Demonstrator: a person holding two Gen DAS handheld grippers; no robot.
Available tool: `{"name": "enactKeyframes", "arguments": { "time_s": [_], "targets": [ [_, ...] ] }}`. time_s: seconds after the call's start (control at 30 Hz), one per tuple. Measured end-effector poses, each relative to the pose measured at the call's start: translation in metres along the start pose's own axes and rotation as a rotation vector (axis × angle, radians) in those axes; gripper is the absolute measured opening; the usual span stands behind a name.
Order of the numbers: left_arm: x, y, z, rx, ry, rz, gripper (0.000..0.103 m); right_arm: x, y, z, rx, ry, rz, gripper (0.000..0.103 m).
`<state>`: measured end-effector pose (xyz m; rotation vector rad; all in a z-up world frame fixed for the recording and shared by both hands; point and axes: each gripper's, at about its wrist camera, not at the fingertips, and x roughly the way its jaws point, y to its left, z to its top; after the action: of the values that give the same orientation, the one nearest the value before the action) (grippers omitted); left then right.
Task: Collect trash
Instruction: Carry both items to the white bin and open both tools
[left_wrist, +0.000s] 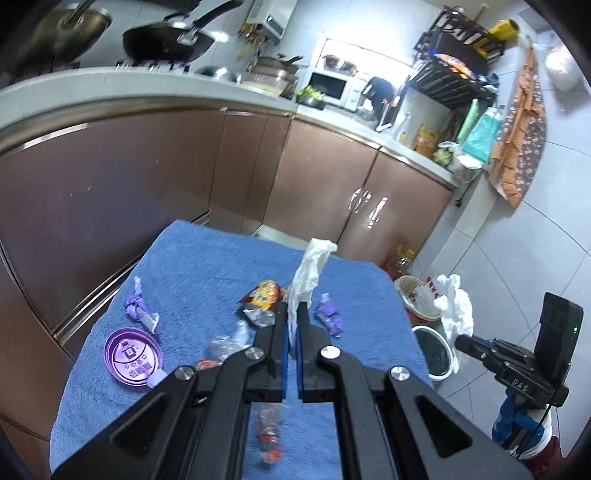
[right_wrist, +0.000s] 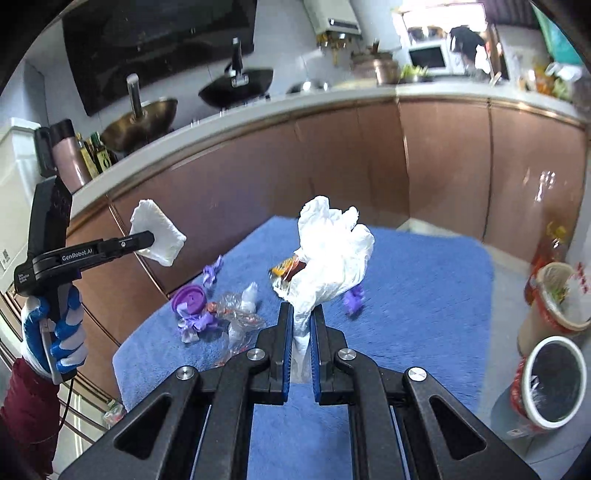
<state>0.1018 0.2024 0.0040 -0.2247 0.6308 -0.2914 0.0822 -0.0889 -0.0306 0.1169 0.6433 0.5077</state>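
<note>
Left view only: purple lid (left_wrist: 132, 357) lying flat on the blue towel (left_wrist: 207, 266); apron (left_wrist: 519, 144) on the wall.
Right view only: gloved hand (right_wrist: 55, 332) gripping the left gripper's handle; bottles (right_wrist: 94, 151) on the counter.
Left gripper (left_wrist: 294, 308): fingers clamped on a thin white tissue (left_wrist: 308, 275), lifted above the towel.
Right gripper (right_wrist: 302, 312): fingers pinched on a bigger crumpled tissue (right_wrist: 332, 247), above the towel.
Bin (right_wrist: 554, 380): on the floor, right of the towel.

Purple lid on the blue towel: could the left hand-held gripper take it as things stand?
Probably not yet: the left hand-held gripper is shut on a white tissue. Otherwise the purple lid lies uncovered.
</note>
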Motion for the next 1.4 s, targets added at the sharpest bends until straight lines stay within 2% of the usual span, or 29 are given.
{"name": "enactKeyframes", "arguments": {
  "time_s": [0.17, 0.3, 0.43, 0.57, 0.7, 0.93, 1.17, 1.4],
  "targets": [
    [-0.022, -0.044, 0.004, 0.046, -0.037, -0.045, 0.003, -0.058, -0.007, -0.002, -0.005, -0.089, -0.045, 0.009],
    [-0.022, -0.081, 0.006, 0.081, -0.039, -0.089, 0.003, -0.100, -0.023, -0.008, 0.014, -0.146, -0.086, 0.009],
    [-0.009, -0.123, 0.008, 0.123, -0.016, -0.140, 0.003, -0.126, -0.050, -0.015, 0.052, -0.181, -0.140, 0.009],
    [0.021, -0.171, 0.007, 0.169, 0.032, -0.188, 0.003, -0.144, -0.085, -0.024, 0.112, -0.210, -0.211, 0.009],
    [0.070, -0.224, 0.003, 0.225, 0.114, -0.234, 0.003, -0.151, -0.127, -0.034, 0.172, -0.223, -0.289, 0.009],
    [0.182, -0.327, -0.017, 0.338, 0.280, -0.302, 0.003, -0.144, -0.218, -0.052, 0.305, -0.202, -0.389, 0.009],
    [0.306, -0.411, -0.050, 0.412, 0.436, -0.341, 0.003, -0.112, -0.316, -0.074, 0.417, -0.114, -0.485, 0.009],
    [0.409, -0.460, -0.088, 0.420, 0.563, -0.346, 0.003, -0.065, -0.397, -0.094, 0.489, 0.006, -0.560, 0.009]
  ]
}}
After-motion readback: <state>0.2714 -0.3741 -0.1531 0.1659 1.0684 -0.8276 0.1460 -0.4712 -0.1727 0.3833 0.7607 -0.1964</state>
